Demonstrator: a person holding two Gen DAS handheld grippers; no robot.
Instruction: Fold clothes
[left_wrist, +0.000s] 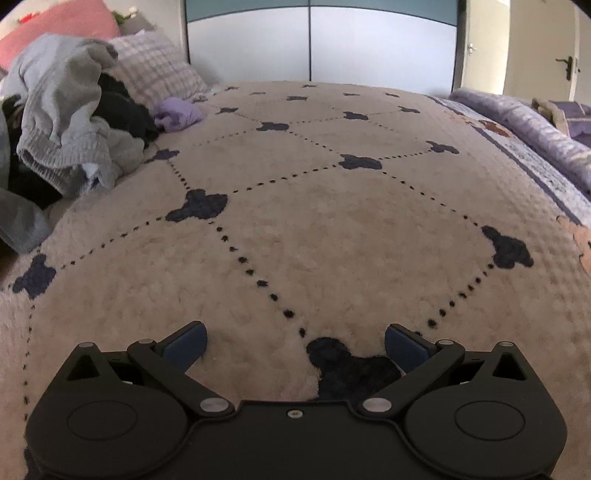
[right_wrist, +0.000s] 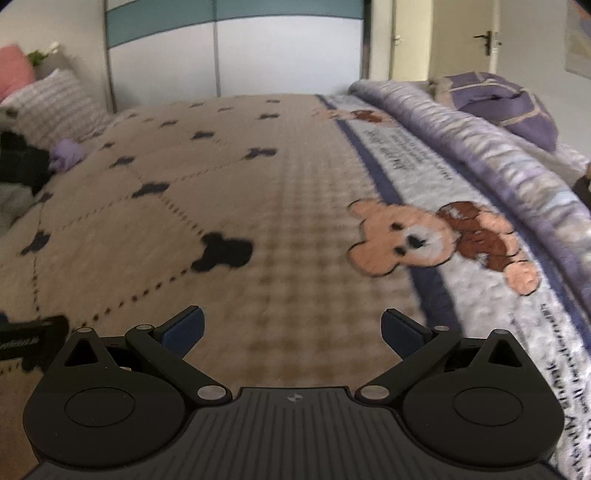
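Blue-padded fingers (left_wrist: 186, 345) of the left gripper (left_wrist: 295, 345) stand wide apart with nothing between them, hovering low over a beige fleece blanket (left_wrist: 332, 229) patterned with dotted lines and dark blue clover shapes. The right gripper (right_wrist: 291, 328) is spread just as wide and empty, above the same blanket near its bear-printed border (right_wrist: 424, 236); this view is blurred.

Clothes lie in a heap (left_wrist: 66, 122) at the far left of the blanket, well apart from both grippers. A grey ribbed garment (left_wrist: 62, 110) drapes over the top, its long axis running from the upper right down to a cuffed hem at lower left. Black clothing (left_wrist: 122, 110) sits beneath it, and a small lilac item (left_wrist: 177, 112) lies bunched just beside the heap's right edge. A checked pillow (left_wrist: 155, 70) rests behind the heap. Beyond the bed stands a wardrobe (left_wrist: 321, 40) with pale sliding doors.
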